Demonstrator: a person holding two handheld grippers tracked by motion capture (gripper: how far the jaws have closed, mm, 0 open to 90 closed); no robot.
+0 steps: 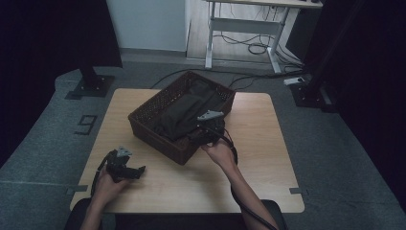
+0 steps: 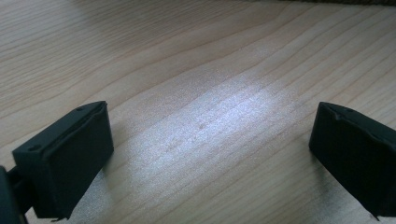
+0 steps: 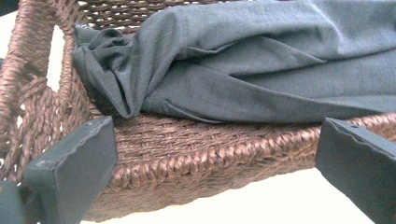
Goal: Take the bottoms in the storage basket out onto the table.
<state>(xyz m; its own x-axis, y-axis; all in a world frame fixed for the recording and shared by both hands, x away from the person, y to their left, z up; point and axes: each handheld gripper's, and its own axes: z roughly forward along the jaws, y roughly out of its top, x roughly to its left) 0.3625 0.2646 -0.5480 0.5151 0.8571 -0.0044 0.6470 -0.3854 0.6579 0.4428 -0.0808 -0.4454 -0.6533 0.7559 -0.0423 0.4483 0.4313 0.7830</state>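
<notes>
Your right gripper (image 3: 217, 163) sits with jaws apart at the basket (image 3: 196, 154) rim in the frame's center, the grey cloth (image 3: 261, 65) apparently ungrasped inside, while your left gripper (image 2: 210, 149) idles, jaws apart, over bare table (image 2: 196, 70) at lower left.

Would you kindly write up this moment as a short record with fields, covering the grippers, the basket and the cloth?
surface: wooden table
basket: brown wicker basket, set at an angle on the table
contents: dark grey cloth lying inside the basket
right gripper: open, at the basket's near rim, facing the cloth
left gripper: open, low over bare table, holding nothing
cloth contact: none visible
</notes>
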